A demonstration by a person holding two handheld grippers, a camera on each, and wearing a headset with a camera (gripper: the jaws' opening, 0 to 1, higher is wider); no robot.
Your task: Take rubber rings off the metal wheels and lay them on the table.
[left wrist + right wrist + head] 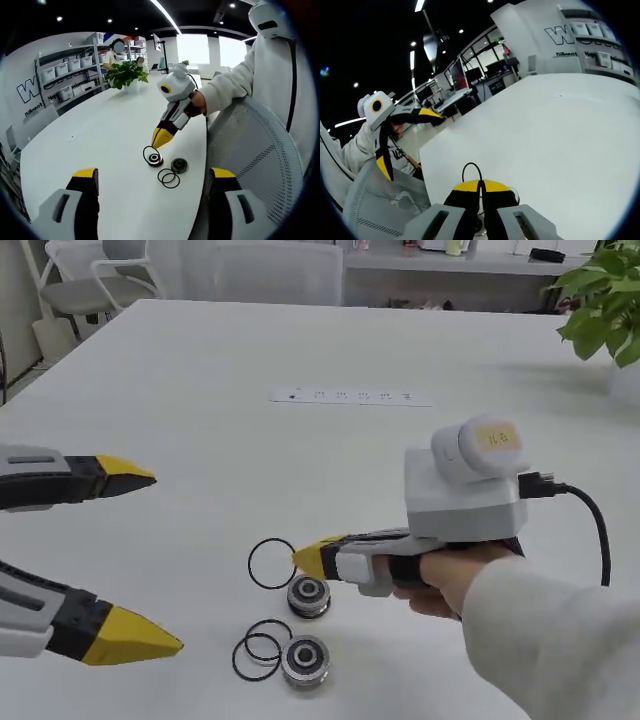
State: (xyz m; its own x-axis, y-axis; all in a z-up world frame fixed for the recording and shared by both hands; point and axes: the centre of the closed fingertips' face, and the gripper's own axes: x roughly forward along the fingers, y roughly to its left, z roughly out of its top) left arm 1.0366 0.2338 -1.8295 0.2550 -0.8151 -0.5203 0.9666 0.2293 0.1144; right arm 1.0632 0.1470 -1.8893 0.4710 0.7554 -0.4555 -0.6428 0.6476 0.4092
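Note:
Two metal wheels sit near the table's front edge, one (pixel 308 596) just under my right gripper (pixel 308 558) and one (pixel 305 660) closer to me. The right gripper is shut, and a thin black rubber ring (pixel 272 563) reaches out from its yellow tip, low over the table; in the right gripper view that ring (pixel 471 171) loops up from between the closed jaws (pixel 480 184). Two more loose rings (pixel 258 648) lie overlapping beside the nearer wheel. My left gripper (pixel 128 555) hovers wide open at the left, holding nothing. The left gripper view shows both wheels (pixel 155 159) (pixel 179 165).
A flat white power strip (pixel 350 396) lies mid-table. A potted plant (pixel 605 300) stands at the far right corner. A black cable (pixel 592 520) trails from the right gripper. Chairs (pixel 90 280) stand beyond the table's far edge, and a mesh chair (pixel 250 140) is at the near edge.

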